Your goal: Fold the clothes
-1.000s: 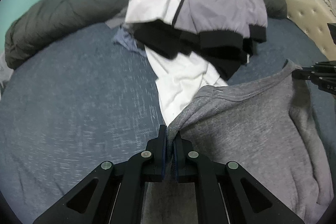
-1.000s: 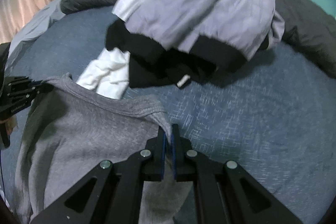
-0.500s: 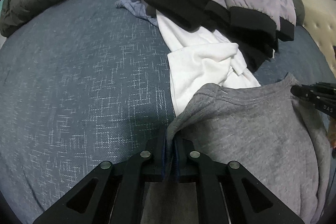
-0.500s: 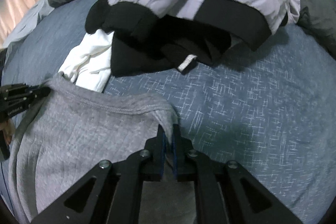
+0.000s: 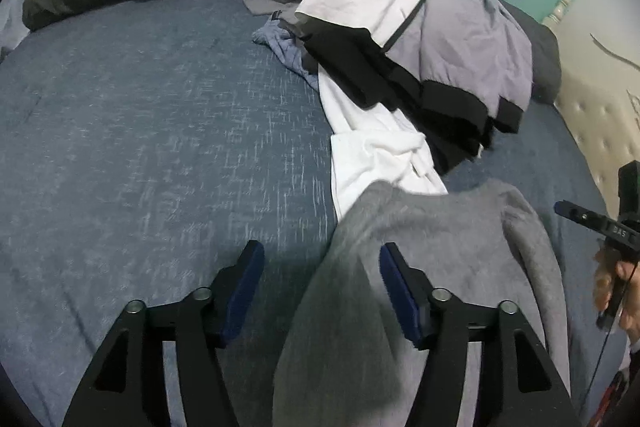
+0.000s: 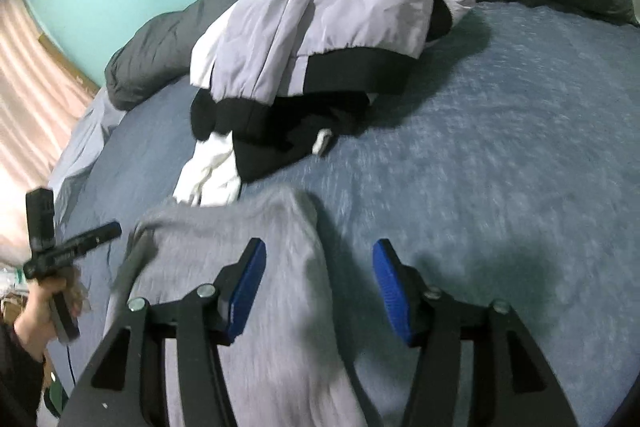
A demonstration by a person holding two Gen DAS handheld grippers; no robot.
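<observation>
We're opening both jaws, having just let go: left gripper (image 5: 322, 255) and right gripper (image 6: 319, 253) are both standing wide. The grey shirt (image 5: 432, 243) is lying loose on the bed (image 5: 160, 147), its edge running between each pair of pads, untouched.

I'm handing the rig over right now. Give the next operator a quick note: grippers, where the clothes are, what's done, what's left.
Left hand-held gripper: open, jaws just opened, grey knit shirt lies loose between them.
Right hand-held gripper: open, just released the shirt's other corner.
Shirt lies on the blue bedspread, not yet folded.
Pile behind it: white garment, black garment, lilac jacket with black cuffs, all unfolded.
Left: fold the shirt, then the pile.
</observation>
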